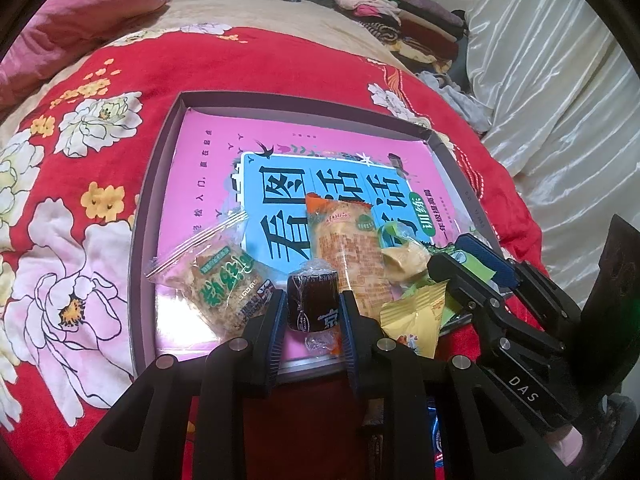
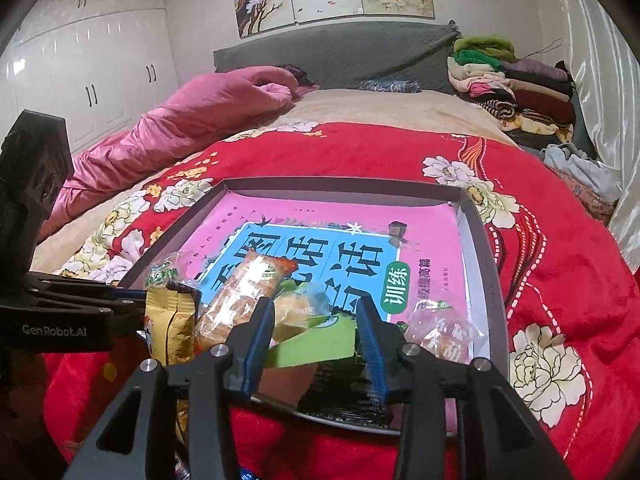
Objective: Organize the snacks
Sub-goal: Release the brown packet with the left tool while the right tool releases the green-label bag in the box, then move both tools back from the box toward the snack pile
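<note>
Dark-brown wrapped snack roll [image 1: 313, 300]: clamped between left gripper [image 1: 312, 312] jaws. Right gripper [image 2: 316, 334]: jaws wide apart, straddling green packet [image 2: 316, 344].

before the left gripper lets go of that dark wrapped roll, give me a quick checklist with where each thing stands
1. Left gripper has the dark brown cylindrical candy in clear wrap between its blue pads: ok.
2. Candy is over the shallow grey cardboard box, not the red floral quilt: ok, just past the near rim.
3. Landing spot free: cannot tell; the clear packet with green lettering and the long orange biscuit pack sit close on either side.
4. Right gripper out of the way: ok, off to the side over a green-edged pack.
5. Right gripper's hold on that pack: cannot tell.
6. Box flat on the quilt: ok.
</note>
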A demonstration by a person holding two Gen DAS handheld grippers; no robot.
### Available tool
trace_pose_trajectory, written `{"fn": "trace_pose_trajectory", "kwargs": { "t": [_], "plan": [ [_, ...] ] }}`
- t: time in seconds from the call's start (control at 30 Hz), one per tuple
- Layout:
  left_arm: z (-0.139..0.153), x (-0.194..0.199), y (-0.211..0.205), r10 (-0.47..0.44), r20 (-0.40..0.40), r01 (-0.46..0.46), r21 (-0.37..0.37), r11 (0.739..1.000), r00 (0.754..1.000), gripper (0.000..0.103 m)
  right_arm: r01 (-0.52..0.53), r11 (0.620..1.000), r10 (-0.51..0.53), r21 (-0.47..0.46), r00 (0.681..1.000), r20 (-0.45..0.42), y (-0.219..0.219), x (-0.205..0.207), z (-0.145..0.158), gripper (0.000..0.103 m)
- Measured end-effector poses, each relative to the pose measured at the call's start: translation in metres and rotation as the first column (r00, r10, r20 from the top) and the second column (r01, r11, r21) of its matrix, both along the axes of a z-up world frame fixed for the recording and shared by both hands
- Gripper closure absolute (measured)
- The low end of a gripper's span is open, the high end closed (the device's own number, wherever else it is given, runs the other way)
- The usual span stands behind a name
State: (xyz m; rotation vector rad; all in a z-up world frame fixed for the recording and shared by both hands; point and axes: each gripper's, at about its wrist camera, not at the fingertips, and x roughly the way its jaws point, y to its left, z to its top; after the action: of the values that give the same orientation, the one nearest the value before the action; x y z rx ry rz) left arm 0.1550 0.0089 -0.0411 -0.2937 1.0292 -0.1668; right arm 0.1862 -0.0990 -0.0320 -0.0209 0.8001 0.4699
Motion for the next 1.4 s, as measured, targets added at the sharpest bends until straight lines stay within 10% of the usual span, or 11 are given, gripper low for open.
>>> {"fn": "trace_pose_trajectory", "kwargs": {
  "t": [1.4],
  "plan": [
    [0.031, -0.011, 0.015, 0.031, 0.057, -0.033, 0.030, 0.999, 0.998, 0.031, 0.025, 0.999, -0.027, 0.042, 0.998, 0.049, -0.011, -0.010, 0.015, 0.043]
  ]
}}
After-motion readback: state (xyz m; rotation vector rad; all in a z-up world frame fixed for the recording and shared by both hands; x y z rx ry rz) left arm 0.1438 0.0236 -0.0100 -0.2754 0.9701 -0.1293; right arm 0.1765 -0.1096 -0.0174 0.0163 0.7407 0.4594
